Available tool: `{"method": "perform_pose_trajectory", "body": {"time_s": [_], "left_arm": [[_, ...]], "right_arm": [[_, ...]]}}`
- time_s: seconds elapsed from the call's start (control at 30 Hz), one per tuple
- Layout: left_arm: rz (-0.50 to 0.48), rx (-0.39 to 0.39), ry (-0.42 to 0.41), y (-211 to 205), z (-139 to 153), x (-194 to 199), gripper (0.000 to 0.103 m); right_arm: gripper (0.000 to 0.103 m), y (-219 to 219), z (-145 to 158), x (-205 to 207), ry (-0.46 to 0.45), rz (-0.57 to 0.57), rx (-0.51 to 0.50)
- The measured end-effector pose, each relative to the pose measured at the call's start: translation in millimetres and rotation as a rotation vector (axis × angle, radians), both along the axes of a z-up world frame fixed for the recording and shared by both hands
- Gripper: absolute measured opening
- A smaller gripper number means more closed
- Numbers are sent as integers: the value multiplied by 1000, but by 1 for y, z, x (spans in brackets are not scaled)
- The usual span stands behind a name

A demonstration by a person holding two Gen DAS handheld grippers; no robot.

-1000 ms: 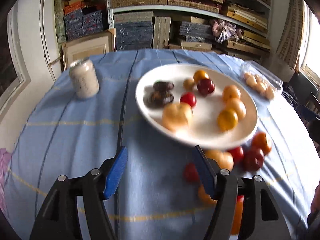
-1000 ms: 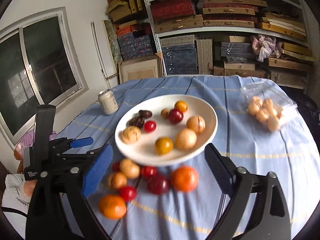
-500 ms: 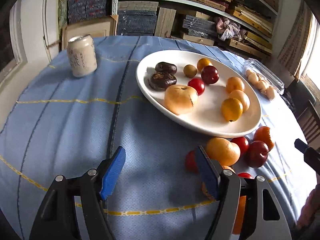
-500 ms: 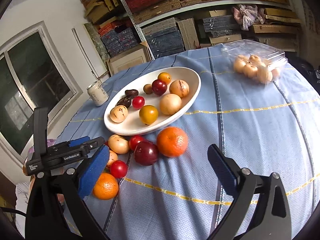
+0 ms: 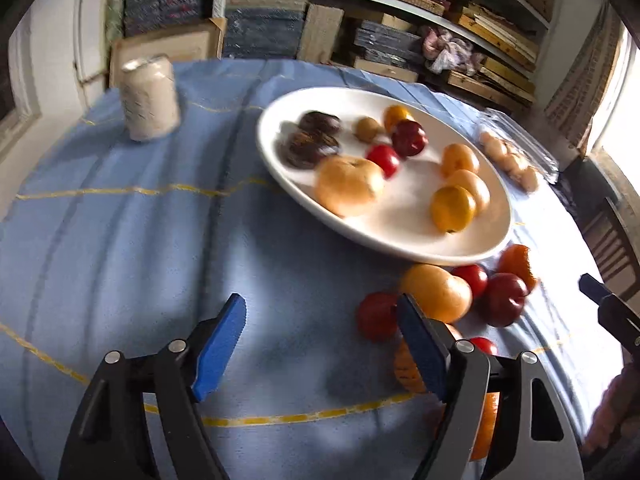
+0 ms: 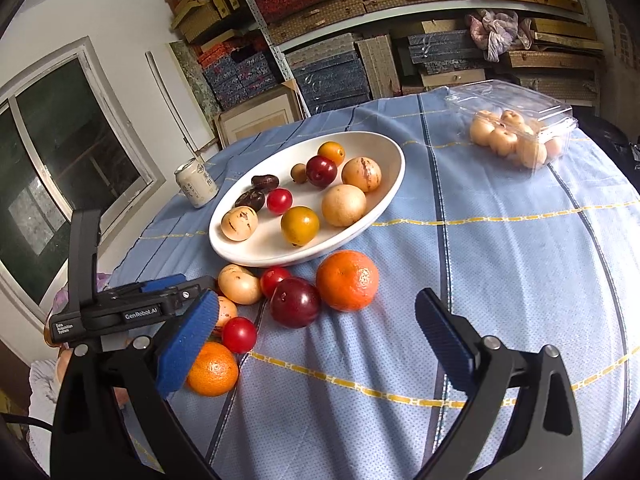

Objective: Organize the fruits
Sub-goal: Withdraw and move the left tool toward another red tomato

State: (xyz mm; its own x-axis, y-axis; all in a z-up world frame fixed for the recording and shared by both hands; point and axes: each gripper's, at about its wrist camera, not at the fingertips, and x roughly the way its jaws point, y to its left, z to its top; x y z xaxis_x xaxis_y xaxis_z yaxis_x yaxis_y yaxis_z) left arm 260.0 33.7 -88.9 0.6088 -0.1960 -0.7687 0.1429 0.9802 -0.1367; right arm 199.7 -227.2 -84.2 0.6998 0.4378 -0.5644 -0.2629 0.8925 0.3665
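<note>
A white oval plate (image 6: 384,200) (image 5: 400,236) on the blue tablecloth holds several fruits: yellow, tan, red and dark ones. Loose fruit lies on the cloth in front of it: an orange (image 6: 347,280), a dark plum (image 6: 295,302), a tan fruit (image 6: 239,284), red tomatoes (image 6: 239,334) and a second orange (image 6: 213,369). My right gripper (image 6: 316,340) is open and empty, low above the cloth just in front of the plum. My left gripper (image 5: 322,344) is open and empty, its right finger beside the loose fruit pile (image 5: 436,292); it also shows in the right wrist view (image 6: 160,286).
A drink can (image 6: 196,182) (image 5: 150,98) stands left of the plate. A clear plastic box of pale fruit (image 6: 516,132) lies at the far right. Shelves of boxes stand behind the table, a window at the left.
Both grippers have come lower and closer to the loose fruit in front of the plate. Both stay open. No fruit has moved.
</note>
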Motion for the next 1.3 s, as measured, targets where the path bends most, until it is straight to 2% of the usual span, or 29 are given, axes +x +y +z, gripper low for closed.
{"method": "perform_pose_trajectory", "body": {"time_s": [0.1,0.2,0.27,0.4,0.53,0.57,0.63,0.73,0.87,0.97,1.03,1.3], "left_arm": [[48,-7,6,16,1,1,78],[59,-92,34,28,2,4,78],[32,-135,37,25,3,3,78],[-13,-91,40,9,0,1,77],[-17,-95,53,6,-4,0,76],[-13,-99,52,7,-4,0,73],[-18,-112,57,7,-5,0,54],[-32,-112,47,5,-4,0,46],[-56,-111,18,-3,2,-6,46],[-87,-82,15,-12,2,-8,46],[-82,-64,26,-15,-4,-6,46],[-69,-74,39,-11,-11,-1,46]], "right_arm": [[96,0,1,0,-2,-1,3],[97,0,1,-1,-4,2,6],[97,1,1,-1,-5,5,3],[97,2,0,-1,-3,8,-5],[97,2,1,-1,-8,5,-7],[97,2,1,-1,-8,6,-7],[97,2,1,-1,-8,6,-10],[97,2,1,-1,-7,7,-12],[97,3,0,-1,-3,13,-19],[97,3,-1,0,-2,15,-24],[97,5,-1,1,-1,16,-27],[97,8,-2,1,-3,27,-35]]}}
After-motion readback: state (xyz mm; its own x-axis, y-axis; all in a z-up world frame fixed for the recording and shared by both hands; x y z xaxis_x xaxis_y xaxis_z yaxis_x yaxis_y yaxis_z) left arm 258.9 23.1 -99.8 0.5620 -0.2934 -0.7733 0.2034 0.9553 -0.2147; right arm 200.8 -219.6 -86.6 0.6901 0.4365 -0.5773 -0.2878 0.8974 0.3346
